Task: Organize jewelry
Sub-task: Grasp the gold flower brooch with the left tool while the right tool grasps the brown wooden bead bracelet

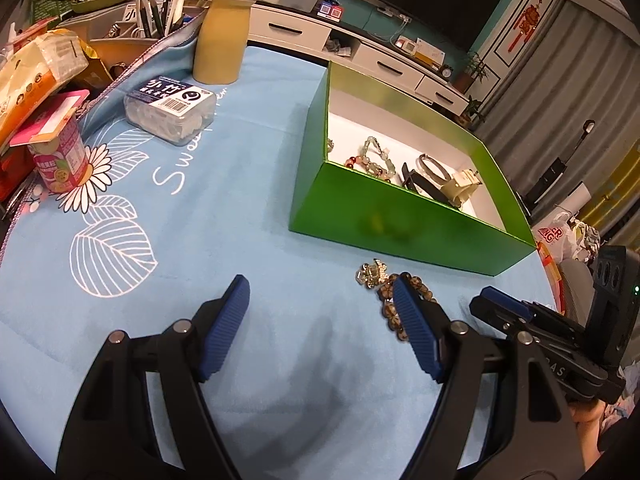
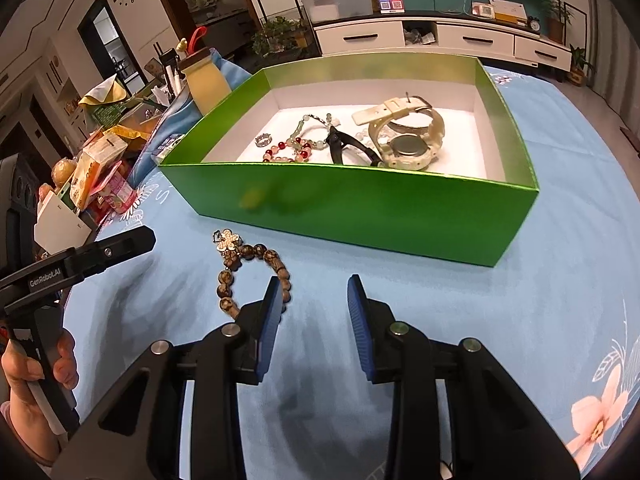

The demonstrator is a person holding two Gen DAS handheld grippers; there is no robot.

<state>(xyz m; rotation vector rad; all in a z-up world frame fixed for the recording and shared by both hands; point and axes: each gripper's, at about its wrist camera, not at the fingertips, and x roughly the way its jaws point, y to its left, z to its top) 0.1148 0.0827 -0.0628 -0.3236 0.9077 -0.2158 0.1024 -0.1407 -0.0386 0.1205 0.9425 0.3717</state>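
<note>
**Q:** Jewelry for sorting — where does each piece lie?

**A:** One brown bead bracelet [image 2: 256, 276] with a silver flower charm [image 2: 228, 243] lies on the blue cloth [image 2: 520, 320] covering the bench, just in front of the green box [image 2: 360, 208]. The remaining pieces are inside the box, on its white floor: a cream watch [image 2: 408, 140] with its strap buckled, a black strap [image 2: 352, 148] beside it, a strand of pale green and red beads [image 2: 296, 148], and a small silver ring [image 2: 263, 140] toward the box's left side.

**Q:** How do the two sets of tongs stand?

**A:** The left tongs [image 1: 320, 312] are spread wide with nothing between the blue pads; in the left wrist view the right-hand pad overlaps the brown bracelet [image 1: 390, 304], though contact cannot be confirmed. The right tongs [image 2: 314, 312] are also apart and empty, held low over the cloth; the bracelet lies just left of the left-hand pad, partly hidden behind it. Each view shows the other tool at its edge, the left one gripped by a hand [image 2: 32, 368].

**Q:** What else occupies the bench?

**A:** To the left of the box are a cream bottle with a dark cap [image 1: 222, 36], a clear plastic case with a barcode label [image 1: 170, 112], a pink cup [image 1: 60, 156] and a heap of snack packets [image 1: 36, 68]. The cloth carries white leaf and daisy prints [image 1: 108, 256].
</note>
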